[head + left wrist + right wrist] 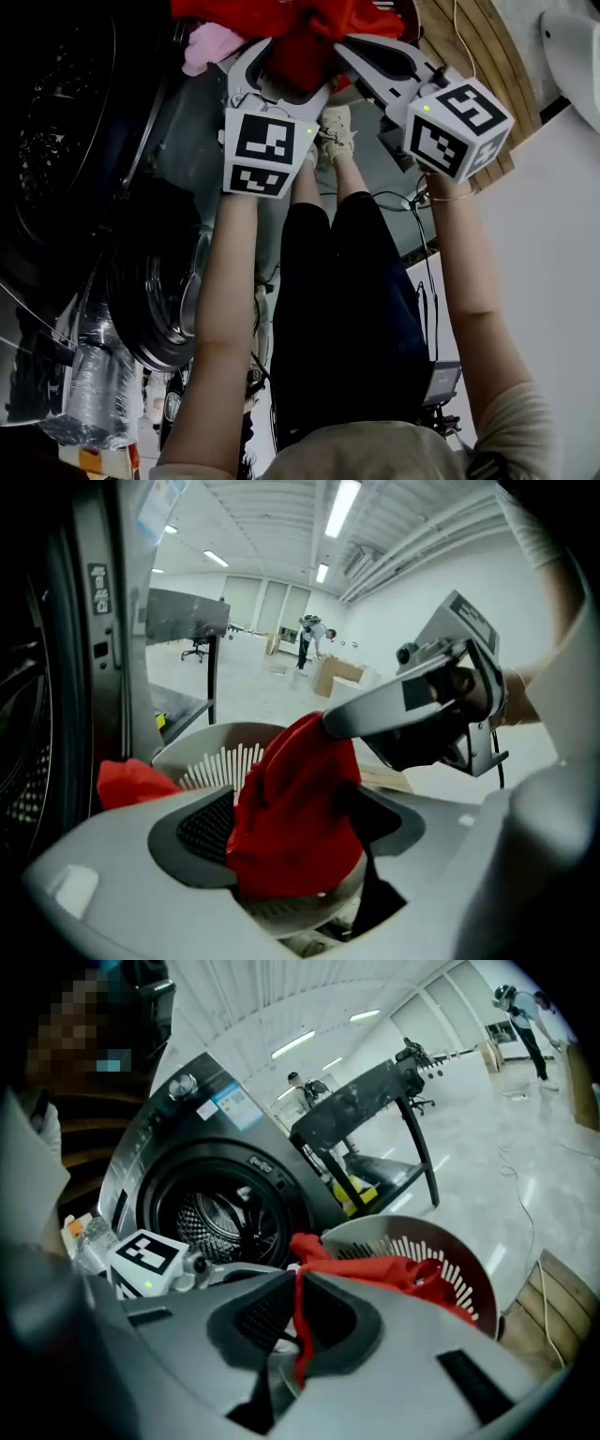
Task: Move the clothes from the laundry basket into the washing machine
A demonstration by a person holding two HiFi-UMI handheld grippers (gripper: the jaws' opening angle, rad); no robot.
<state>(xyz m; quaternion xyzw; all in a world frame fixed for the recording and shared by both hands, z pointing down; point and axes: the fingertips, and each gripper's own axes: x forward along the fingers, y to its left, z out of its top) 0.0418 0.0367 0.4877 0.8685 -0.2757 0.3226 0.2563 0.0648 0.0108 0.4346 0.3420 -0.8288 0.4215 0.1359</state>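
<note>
A red garment (295, 33) hangs over the white slatted laundry basket (214, 752). My right gripper (352, 47) is shut on it; a thin fold of the red garment (298, 1335) is pinched between its pads. From that grip the red garment (291, 808) hangs down between the wide jaws of my left gripper (295, 819), which stands open around it. More red cloth (389, 1274) lies in the basket (427, 1234). The washing machine (187, 1138) stands beside the basket with its drum (211, 1218) uncovered. A pink garment (211, 42) shows next to the left gripper (281, 66).
The washer's round door (150, 291) hangs open by the person's left arm. A wooden pallet (478, 37) lies beyond the right gripper. A black stand (375, 1101) is behind the basket. Cardboard boxes (337, 675) and people stand far off across the hall.
</note>
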